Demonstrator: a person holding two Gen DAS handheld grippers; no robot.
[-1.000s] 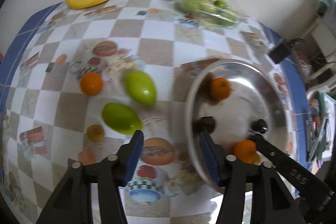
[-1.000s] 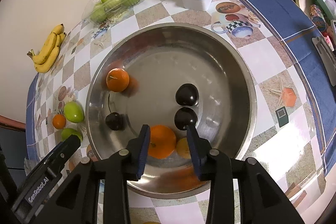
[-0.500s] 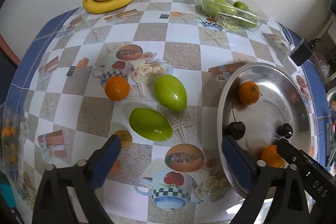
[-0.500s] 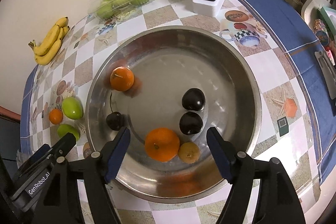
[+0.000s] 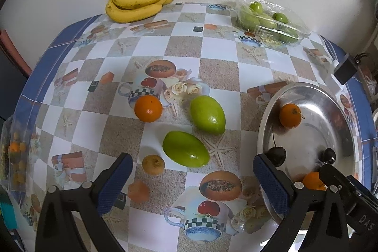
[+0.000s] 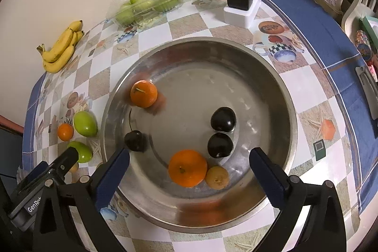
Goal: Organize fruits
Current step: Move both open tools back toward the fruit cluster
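Two green mangoes (image 5: 185, 148) sit mid-table in the left wrist view, just apart from each other, with a small orange (image 5: 148, 108) at about 10 o'clock from them and a little brownish-yellow fruit (image 5: 153, 164) right beside the nearer mango. The left gripper (image 5: 190, 175) has just been opening and its jaws now stand wide with nothing between them. Bananas (image 5: 139, 2) lie by the wall at 12 o'clock, a clear box of green fruit (image 5: 269, 20) at 1 o'clock, and the steel bowl (image 5: 262, 134) at 3 o'clock.

In the right wrist view the right gripper (image 6: 189, 169) hangs over that bowl (image 6: 289, 110), jaws also just spread wide, empty. Under it: a big orange (image 6: 187, 168) touching a small yellowish fruit (image 6: 217, 177), two dark plums (image 6: 222, 131) touching each other (at 1 o'clock from the orange), a cherry (image 6: 135, 140) at 9 o'clock, another orange (image 6: 143, 93) at 10 o'clock.
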